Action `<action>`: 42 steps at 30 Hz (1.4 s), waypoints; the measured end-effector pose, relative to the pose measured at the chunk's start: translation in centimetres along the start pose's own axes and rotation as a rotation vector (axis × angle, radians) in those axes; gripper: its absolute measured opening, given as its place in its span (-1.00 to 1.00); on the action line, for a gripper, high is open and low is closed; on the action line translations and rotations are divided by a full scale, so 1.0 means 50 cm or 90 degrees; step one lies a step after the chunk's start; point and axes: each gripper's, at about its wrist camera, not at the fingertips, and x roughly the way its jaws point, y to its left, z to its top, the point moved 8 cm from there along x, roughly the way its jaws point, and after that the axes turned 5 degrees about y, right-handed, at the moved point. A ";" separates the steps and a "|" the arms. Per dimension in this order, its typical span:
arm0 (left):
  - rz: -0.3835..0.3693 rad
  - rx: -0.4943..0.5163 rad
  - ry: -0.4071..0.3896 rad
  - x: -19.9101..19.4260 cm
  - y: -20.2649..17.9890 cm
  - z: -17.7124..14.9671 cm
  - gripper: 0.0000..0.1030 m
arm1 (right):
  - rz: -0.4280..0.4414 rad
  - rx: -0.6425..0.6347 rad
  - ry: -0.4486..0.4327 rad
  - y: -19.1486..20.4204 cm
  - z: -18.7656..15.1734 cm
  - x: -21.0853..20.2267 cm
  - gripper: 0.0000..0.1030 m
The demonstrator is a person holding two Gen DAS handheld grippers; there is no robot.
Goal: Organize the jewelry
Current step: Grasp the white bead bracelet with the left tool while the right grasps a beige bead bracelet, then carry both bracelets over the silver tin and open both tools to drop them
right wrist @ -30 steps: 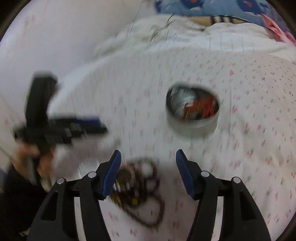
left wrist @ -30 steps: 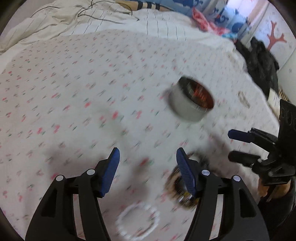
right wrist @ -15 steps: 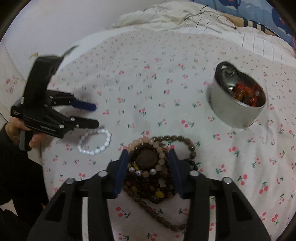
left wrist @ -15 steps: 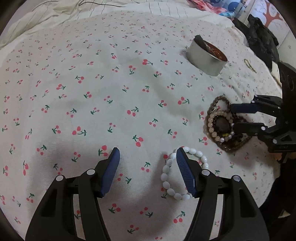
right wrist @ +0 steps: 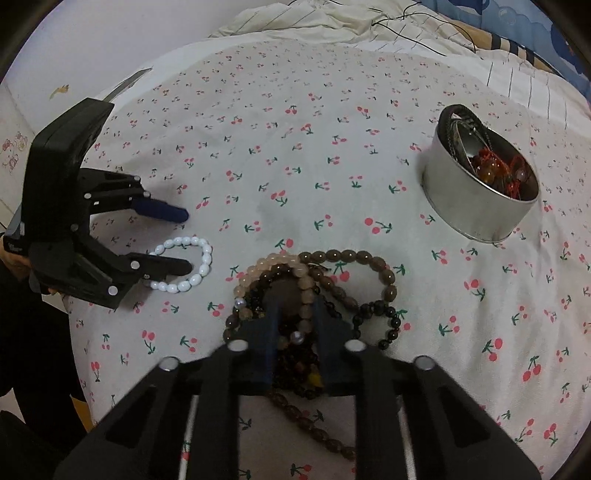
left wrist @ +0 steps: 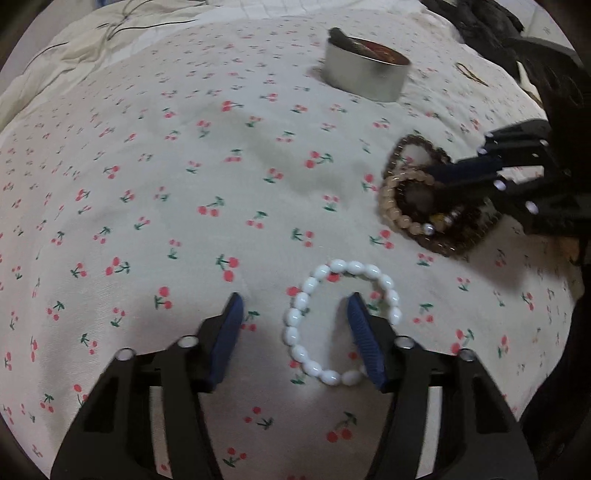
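Now the white bracelet (left wrist: 341, 322) lies flat on the cherry-print bed sheet (left wrist: 147, 184), and the left tongs (left wrist: 293, 334) are held wide open over it, one finger inside the ring of beads and the other outside, so that one side of the loop can be pinched; nothing is gripped yet. Just to its right a tangled pile of brown and peach bead bracelets (right wrist: 314, 291) is bunched on the sheet. The right tongs (right wrist: 295, 325) are closed to a narrow gap around strands of this pile, seemingly gripping them, though whether the hold is firm cannot be told. Further back, well apart from both, a round metal tin (right wrist: 480, 188) stands upright with red and dark jewelry already inside; it is judged to be where the pieces are meant to go. A crumpled quilt (right wrist: 332, 26) is seen beyond.
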 end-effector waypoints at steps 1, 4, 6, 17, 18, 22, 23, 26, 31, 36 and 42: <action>-0.011 -0.003 0.002 -0.002 -0.001 -0.001 -0.40 | -0.003 0.003 -0.003 -0.004 0.001 -0.002 -0.81; -0.016 -0.020 0.005 -0.008 0.012 0.000 -0.83 | 0.006 0.012 -0.015 -0.008 0.006 -0.010 -0.84; -0.021 -0.034 -0.001 -0.015 0.022 0.000 -0.87 | 0.016 0.018 -0.024 -0.010 0.008 -0.017 -0.84; -0.078 -0.069 -0.078 -0.091 0.031 0.033 -0.87 | 0.072 0.061 -0.098 -0.029 0.035 -0.083 -0.84; -0.081 -0.072 -0.084 -0.098 0.031 0.037 -0.87 | 0.078 0.062 -0.109 -0.031 0.037 -0.093 -0.84; -0.088 -0.076 -0.105 -0.118 0.016 0.066 -0.87 | 0.101 0.071 -0.160 -0.038 0.052 -0.133 -0.84; -0.089 -0.076 -0.108 -0.119 0.011 0.075 -0.87 | 0.107 0.078 -0.174 -0.043 0.056 -0.144 -0.84; -0.094 -0.071 -0.117 -0.123 -0.005 0.104 -0.87 | 0.136 0.112 -0.209 -0.067 0.063 -0.169 -0.84; -0.096 -0.067 -0.129 -0.131 -0.024 0.134 -0.87 | 0.169 0.160 -0.270 -0.105 0.072 -0.217 -0.84; -0.096 -0.067 -0.139 -0.136 -0.038 0.162 -0.86 | 0.168 0.187 -0.308 -0.139 0.078 -0.247 -0.84; -0.121 -0.085 -0.175 -0.156 -0.064 0.234 -0.87 | 0.149 0.239 -0.366 -0.200 0.103 -0.273 -0.84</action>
